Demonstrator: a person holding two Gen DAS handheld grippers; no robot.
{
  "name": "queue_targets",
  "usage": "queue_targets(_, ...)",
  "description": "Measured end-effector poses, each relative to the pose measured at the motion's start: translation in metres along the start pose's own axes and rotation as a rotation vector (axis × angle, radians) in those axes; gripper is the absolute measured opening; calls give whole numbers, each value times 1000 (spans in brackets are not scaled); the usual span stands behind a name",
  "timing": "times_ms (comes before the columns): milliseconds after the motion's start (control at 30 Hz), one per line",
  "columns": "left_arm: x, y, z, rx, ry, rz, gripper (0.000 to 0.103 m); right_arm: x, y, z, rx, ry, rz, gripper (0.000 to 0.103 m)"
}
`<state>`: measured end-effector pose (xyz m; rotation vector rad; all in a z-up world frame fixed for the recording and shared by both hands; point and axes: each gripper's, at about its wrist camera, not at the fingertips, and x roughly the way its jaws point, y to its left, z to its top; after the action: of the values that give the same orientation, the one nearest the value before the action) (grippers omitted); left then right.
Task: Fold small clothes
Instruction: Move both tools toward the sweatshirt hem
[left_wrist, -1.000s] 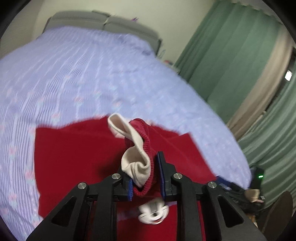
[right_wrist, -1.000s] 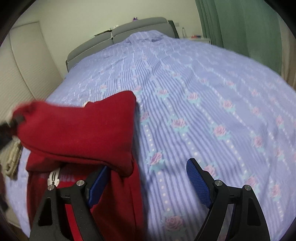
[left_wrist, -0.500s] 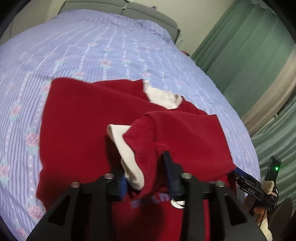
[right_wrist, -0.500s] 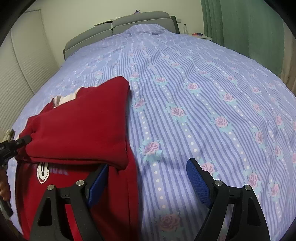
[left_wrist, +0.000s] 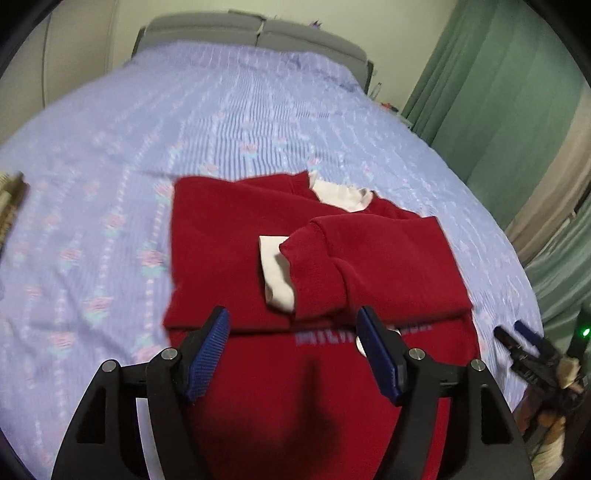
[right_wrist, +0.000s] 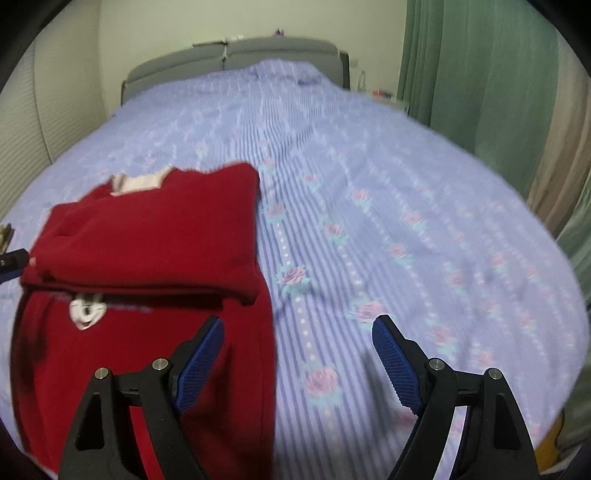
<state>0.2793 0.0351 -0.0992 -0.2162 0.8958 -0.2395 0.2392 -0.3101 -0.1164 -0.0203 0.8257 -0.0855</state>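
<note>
Two grippers hang over a bed (left_wrist: 258, 122) covered in a lilac striped sheet with small roses, and between them lies the task's thing, a small red sweater (left_wrist: 229, 229) spread flat on the sheet near the foot of the bed. Both sleeves are folded across its chest: the right sleeve (left_wrist: 373, 258) lies on top, its cream cuff (left_wrist: 277, 269) resting at the middle of the garment, clear of any pad. A cream collar (left_wrist: 340, 194) shows at the far edge, toward the grey headboard (left_wrist: 258, 31). In the right wrist view a white cartoon face (right_wrist: 86, 308) peeks out from under the folded sleeves, on the sweater's lower front. The left gripper (left_wrist: 293, 354) is above that lower front with its jaws opening; nothing sits between the blue pads, which are free of the cloth. The right gripper (right_wrist: 297, 360) stands spread wide and empty, its left pad over the sweater's right edge and its other pad over bare sheet. Green curtains (left_wrist: 498, 92) hang along the right side of the room. Motion blur softens the print on the sweater, so its lettering cannot be read.
</note>
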Motion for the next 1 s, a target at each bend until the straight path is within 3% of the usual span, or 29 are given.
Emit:
queue_targets(267, -80, -7, -35, 85, -110, 43, 76, -84, -3, -17, 11, -99, 41, 82)
queue_targets(600, -120, -2, -110, 130, -119, 87, 77, -122, 3, -79, 57, -52, 118, 82)
queue_targets(800, -106, 14, -152, 37, -42, 31, 76, -116, -2, -111, 143, 3, 164, 82)
queue_targets(1000, -74, 33, -169, -80, 69, -57, 75, -91, 0, -135, 190, 96, 178, 76)
